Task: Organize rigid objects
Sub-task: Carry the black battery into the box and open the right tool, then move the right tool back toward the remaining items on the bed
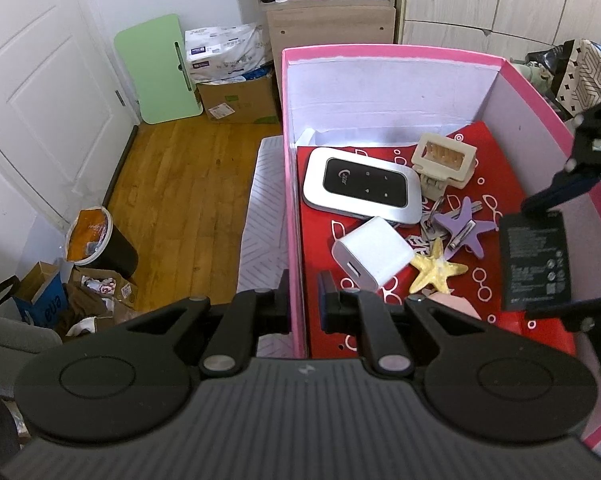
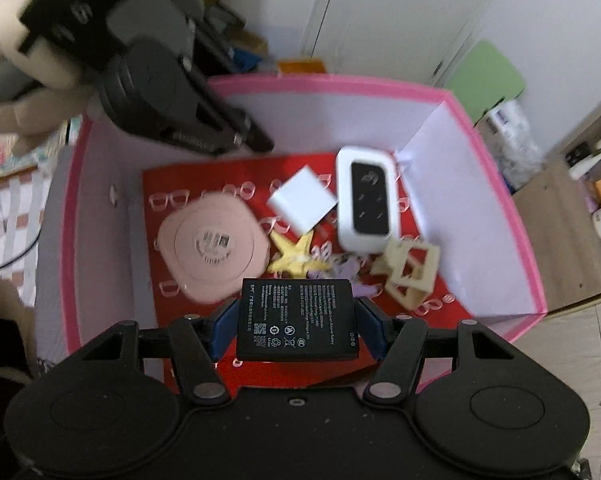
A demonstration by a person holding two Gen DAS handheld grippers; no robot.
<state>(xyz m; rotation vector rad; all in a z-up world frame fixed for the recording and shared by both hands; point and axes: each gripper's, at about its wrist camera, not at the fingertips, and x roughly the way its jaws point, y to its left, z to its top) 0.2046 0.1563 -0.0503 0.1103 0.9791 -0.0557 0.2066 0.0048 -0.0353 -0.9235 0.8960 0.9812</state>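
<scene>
Holding the battery (image 2: 297,320) in your right gripper (image 2: 296,330) over the box (image 1: 380,51), lower it onto bare red lining before letting go, left gripper (image 1: 303,304) pinching the wall.

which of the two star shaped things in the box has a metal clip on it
The purple starfish clip, lying by the keys; the yellow starfish beside the white charger shows none.
</scene>
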